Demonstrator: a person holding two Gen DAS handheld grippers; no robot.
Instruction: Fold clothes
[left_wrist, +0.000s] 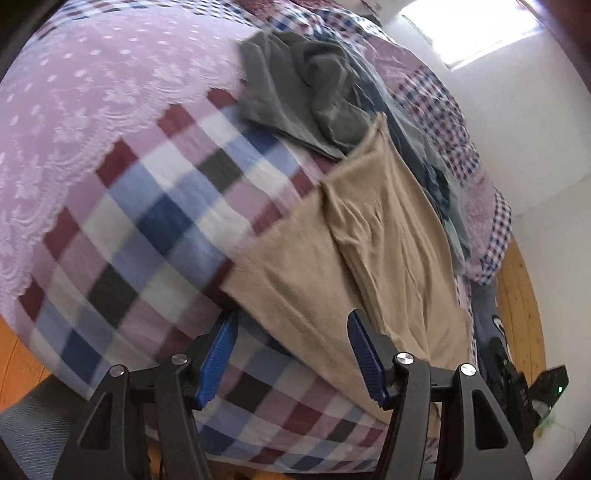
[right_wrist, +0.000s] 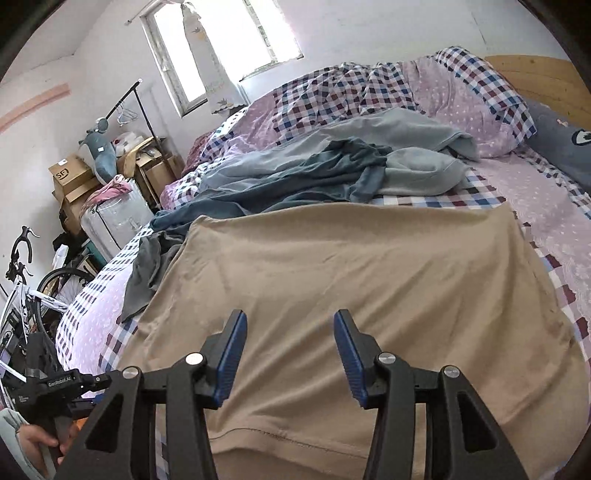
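Observation:
A tan garment lies spread flat on the bed near its front edge; it also shows in the left wrist view, with one side folded over. My right gripper is open and empty, just above the garment's near hem. My left gripper is open and empty, at the garment's left corner by the bed edge. A dark grey garment lies crumpled beyond the tan one. A pile of blue-grey clothes lies behind it.
The bed has a purple and checked cover. A pillow and wooden headboard are at the far right. Left of the bed stand a bicycle, cardboard boxes and a clothes rack. Wood floor borders the bed.

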